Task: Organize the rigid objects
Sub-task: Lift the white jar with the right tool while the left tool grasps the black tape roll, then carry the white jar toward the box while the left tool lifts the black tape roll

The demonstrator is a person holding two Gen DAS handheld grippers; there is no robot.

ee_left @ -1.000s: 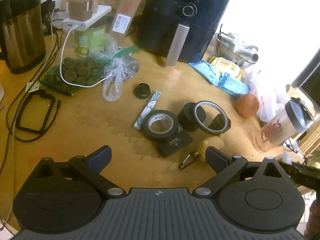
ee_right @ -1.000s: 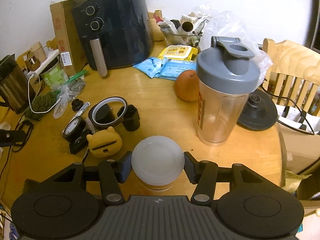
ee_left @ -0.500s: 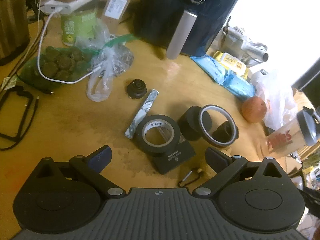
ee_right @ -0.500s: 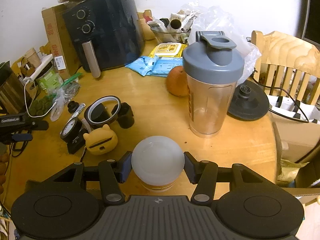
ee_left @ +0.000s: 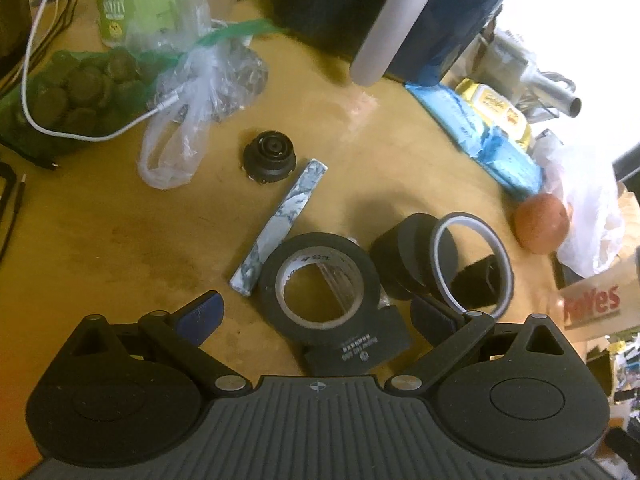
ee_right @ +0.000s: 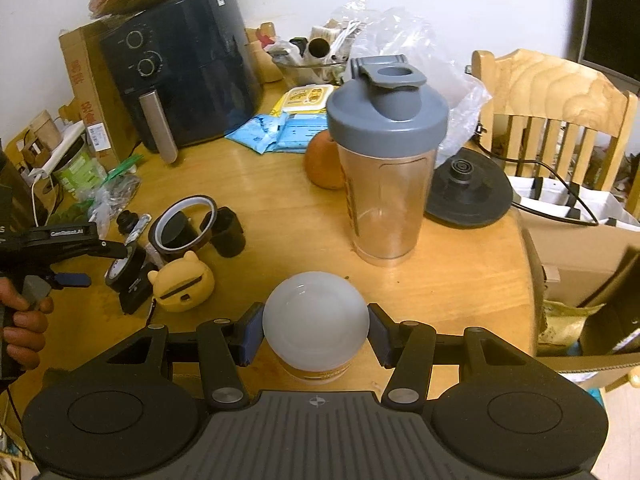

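The table [ee_right: 280, 216] fills both views, wooden and crowded. The air fryer [ee_right: 180, 68] stands far ahead of the right jaws and to their left, against the wall; in the left wrist view its handle [ee_left: 390, 24] hangs well ahead of the left jaws. The shaker [ee_right: 386, 152] stands upright ahead of the right jaws, slightly to their right, with an orange [ee_right: 322, 160] just behind it on its left.

The right gripper [ee_right: 316, 334] has its jaws closed against the sides of a white-lidded jar [ee_right: 316, 320], one pad on each flank; the jar sits on the table between them.

The left gripper [ee_left: 316, 316] has its jaws spread wide, with nothing clamped. Between them, just ahead, a black tape roll [ee_left: 318, 286] lies on a dark box [ee_left: 356, 346]. By the right finger, a thin tape ring [ee_left: 472, 258] leans upright against a black cylinder [ee_left: 404, 256]. A marbled bar [ee_left: 280, 226] lies ahead of the roll, touching its left edge, and a small black knob [ee_left: 270, 156] sits beyond the bar's far end.

A yellow bear case [ee_right: 182, 282] rests left of the right jaws, beside the box.
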